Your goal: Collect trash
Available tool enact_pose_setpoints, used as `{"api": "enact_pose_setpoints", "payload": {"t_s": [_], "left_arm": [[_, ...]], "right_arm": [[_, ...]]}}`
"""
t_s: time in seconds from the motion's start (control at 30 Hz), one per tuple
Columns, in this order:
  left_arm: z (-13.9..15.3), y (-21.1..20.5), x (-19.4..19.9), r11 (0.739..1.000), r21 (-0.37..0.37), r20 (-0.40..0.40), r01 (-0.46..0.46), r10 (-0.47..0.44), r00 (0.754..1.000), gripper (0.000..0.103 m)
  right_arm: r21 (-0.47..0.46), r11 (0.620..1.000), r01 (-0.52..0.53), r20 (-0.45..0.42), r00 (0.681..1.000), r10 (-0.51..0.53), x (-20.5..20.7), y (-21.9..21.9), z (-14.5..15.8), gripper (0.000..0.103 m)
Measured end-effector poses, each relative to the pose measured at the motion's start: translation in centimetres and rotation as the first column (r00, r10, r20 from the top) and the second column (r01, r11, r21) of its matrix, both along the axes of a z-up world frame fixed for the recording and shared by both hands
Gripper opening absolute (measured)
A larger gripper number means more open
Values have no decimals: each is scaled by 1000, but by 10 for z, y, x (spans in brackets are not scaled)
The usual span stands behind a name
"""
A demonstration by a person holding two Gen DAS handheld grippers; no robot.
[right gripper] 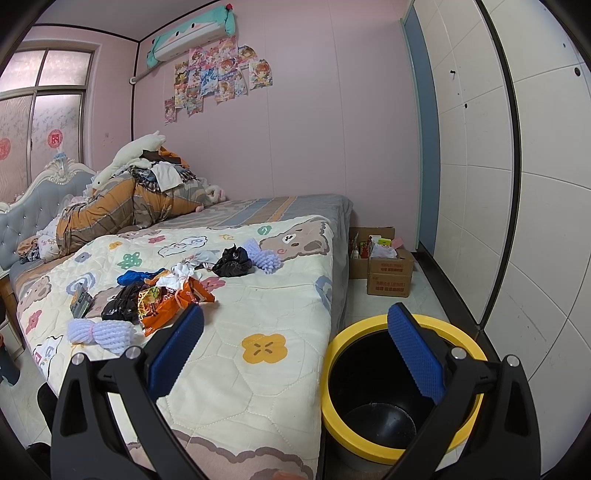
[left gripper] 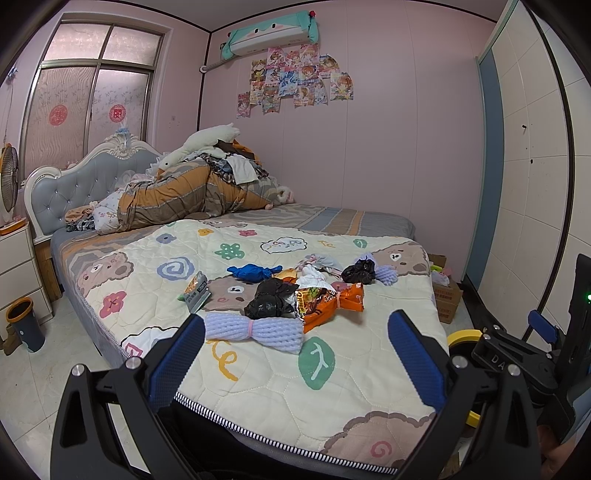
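Posters hung on the pink wall under the air conditioner. I saw heaped bedding by the headboard, and cardboard boxes on the floor.

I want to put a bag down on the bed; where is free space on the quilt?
Free: the near quilt between the purple foam net and the bed's foot edge by the yellow-rimmed bin. Crowded: the middle, around the orange wrapper and black bags.
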State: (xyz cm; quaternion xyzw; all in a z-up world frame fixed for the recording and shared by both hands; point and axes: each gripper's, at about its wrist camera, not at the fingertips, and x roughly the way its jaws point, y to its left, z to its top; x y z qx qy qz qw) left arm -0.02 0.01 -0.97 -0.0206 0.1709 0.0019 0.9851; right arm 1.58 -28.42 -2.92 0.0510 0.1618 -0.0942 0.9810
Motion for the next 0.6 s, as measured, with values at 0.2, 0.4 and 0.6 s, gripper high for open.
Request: {"api": "enact_pose_setpoints", "payload": {"t_s": [0.2, 0.4, 0.6], "left_arm": [[0, 0, 0, 1000, -1, -1, 0, 0, 1000, 96], [-13, 5, 0, 1000, 1, 1, 0, 0, 1000, 96], [-13, 5, 0, 1000, 0, 0, 0, 0, 1000, 96]], "right_arm": [[0, 1000, 0, 1, 1000, 0, 2, 3, -4, 96], [-1, 1000, 0, 1, 1000, 0, 2, 4, -3, 96], [-5, 1000, 5, 2, 1000, -5, 2, 4, -5, 96]]}}
